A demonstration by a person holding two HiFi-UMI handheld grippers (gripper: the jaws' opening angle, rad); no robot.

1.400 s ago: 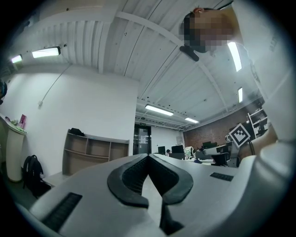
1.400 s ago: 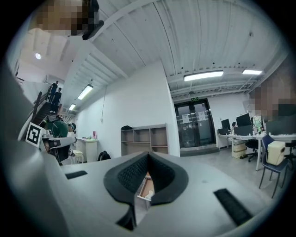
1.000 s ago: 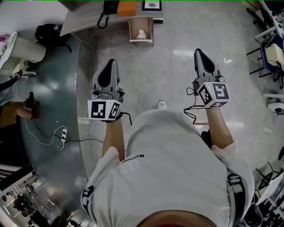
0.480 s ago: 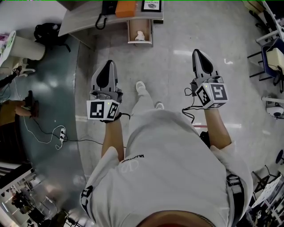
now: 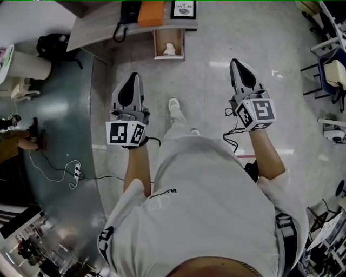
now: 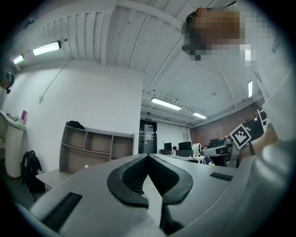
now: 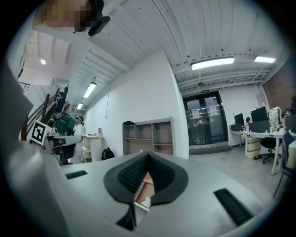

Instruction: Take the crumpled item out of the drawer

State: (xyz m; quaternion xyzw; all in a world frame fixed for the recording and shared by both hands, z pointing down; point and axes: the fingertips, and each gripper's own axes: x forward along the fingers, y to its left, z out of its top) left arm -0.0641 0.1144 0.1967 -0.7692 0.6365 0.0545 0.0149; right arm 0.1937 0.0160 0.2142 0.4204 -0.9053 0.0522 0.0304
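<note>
A white crumpled item (image 5: 169,48) lies in an open wooden drawer (image 5: 157,44) that sticks out from a grey desk (image 5: 102,30) at the top of the head view. Both grippers are held out level over the floor, well short of the drawer. My left gripper (image 5: 131,77) is shut and empty, below and left of the drawer. My right gripper (image 5: 234,61) is also shut and empty, off to the drawer's right. In the right gripper view the drawer (image 7: 144,186) and the crumpled item (image 7: 146,202) show through the gap under the closed tips (image 7: 148,153). The left gripper (image 6: 148,155) points towards shelves and a door.
On the desk sit a black phone (image 5: 121,13), an orange object (image 5: 151,12) and a framed picture (image 5: 184,8). A black backpack (image 5: 54,46) lies left of the desk. A power strip with cable (image 5: 75,170) lies on the floor. Chairs (image 5: 330,70) stand at the right. The person's shoe (image 5: 174,105) is between the grippers.
The person has stepped towards the desk, one foot coming forward. Both grippers have moved ahead with the body, and the drawer sits a little nearer. The jaws look the same throughout.
</note>
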